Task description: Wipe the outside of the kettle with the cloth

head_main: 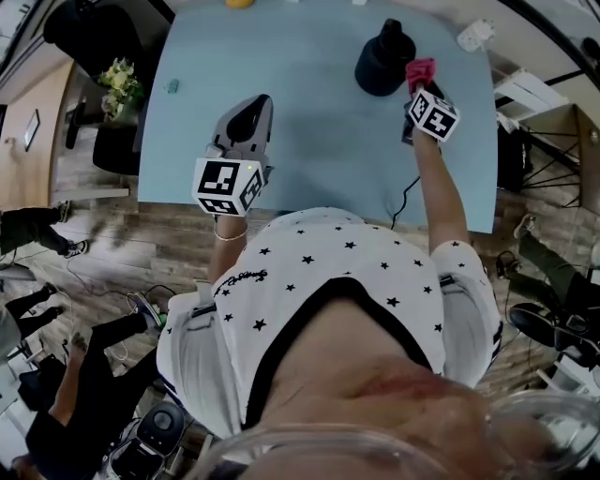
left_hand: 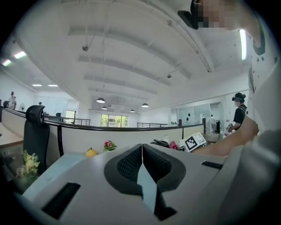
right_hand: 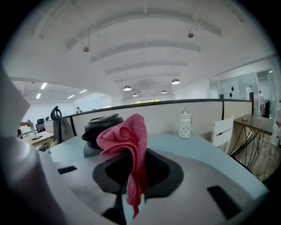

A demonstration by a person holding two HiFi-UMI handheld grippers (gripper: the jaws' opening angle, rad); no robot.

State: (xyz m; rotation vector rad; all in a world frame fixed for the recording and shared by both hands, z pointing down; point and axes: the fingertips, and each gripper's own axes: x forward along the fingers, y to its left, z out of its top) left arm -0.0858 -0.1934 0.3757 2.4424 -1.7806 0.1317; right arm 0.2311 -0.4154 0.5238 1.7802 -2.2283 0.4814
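Observation:
A black kettle [head_main: 383, 58] stands at the far right of the light-blue table [head_main: 309, 122]. In the right gripper view the kettle [right_hand: 102, 127] sits just beyond the jaws, to their left. My right gripper [head_main: 419, 77] is shut on a pink cloth [head_main: 420, 71], held right next to the kettle; the cloth [right_hand: 130, 154] bunches up above the jaws and hangs between them. My left gripper [head_main: 251, 114] hovers over the table's near left part, shut with nothing in it; its black pads [left_hand: 127, 165] meet.
A yellow object [head_main: 239, 3] lies at the table's far edge. A white lantern-like jar [right_hand: 185, 124] stands far right, a white chair [right_hand: 222, 130] beyond. Flowers [head_main: 118, 80] and a black chair [head_main: 89, 37] stand left of the table. A black cord [head_main: 405, 199] hangs off the near edge.

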